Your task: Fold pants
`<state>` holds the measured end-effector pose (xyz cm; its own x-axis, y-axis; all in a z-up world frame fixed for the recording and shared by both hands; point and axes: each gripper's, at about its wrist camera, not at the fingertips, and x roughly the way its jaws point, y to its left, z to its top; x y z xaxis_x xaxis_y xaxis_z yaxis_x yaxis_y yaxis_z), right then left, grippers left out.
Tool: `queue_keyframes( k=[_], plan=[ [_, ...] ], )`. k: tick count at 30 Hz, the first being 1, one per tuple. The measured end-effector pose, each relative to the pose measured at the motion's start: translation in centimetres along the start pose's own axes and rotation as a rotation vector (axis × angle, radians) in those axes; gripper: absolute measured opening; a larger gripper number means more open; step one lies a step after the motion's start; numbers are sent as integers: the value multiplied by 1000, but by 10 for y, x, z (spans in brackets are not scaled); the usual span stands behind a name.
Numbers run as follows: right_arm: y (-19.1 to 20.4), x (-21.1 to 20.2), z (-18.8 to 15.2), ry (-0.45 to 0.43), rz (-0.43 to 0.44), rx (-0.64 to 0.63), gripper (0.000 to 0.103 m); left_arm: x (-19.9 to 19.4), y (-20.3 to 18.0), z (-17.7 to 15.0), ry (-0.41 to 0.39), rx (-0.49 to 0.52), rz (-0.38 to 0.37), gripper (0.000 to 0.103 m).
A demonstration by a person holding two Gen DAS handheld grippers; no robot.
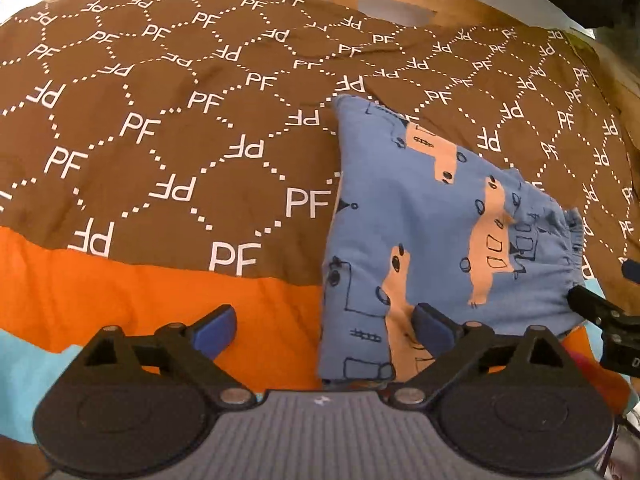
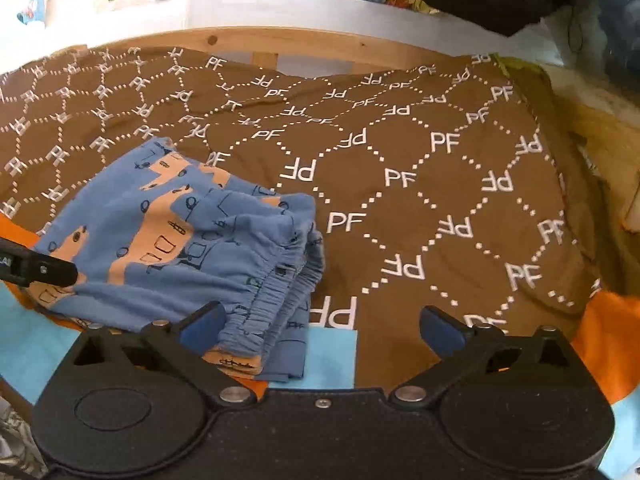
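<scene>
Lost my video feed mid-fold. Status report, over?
Left gripper open, right gripper open, nothing gripped. Blue pants lie folded on the brown PF cloth. Nothing in the way.

A wooden frame is carrying a brown cloth printed with white "PF" letters and dotted lines. Orange and light blue cloth is showing at the near edge. Folded blue pants are lying on the cloth.
</scene>
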<state>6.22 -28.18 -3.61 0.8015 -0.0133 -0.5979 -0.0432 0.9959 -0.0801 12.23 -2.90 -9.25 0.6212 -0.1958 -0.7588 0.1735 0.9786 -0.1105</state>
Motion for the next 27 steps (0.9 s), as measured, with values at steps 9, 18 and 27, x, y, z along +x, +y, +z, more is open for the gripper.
queue_keyframes(
  k=[9,18,27],
  plan=[
    [1,1,36,-170,24,-163,102,-3,4,10,-7,-58,4,102],
    [36,76,60,-90,26,-365,102,3,9,8,-6,-82,5,103],
    [21,46,58,-183,25,-238,102,-16,14,16,-150,-112,-9,103]
  ],
)
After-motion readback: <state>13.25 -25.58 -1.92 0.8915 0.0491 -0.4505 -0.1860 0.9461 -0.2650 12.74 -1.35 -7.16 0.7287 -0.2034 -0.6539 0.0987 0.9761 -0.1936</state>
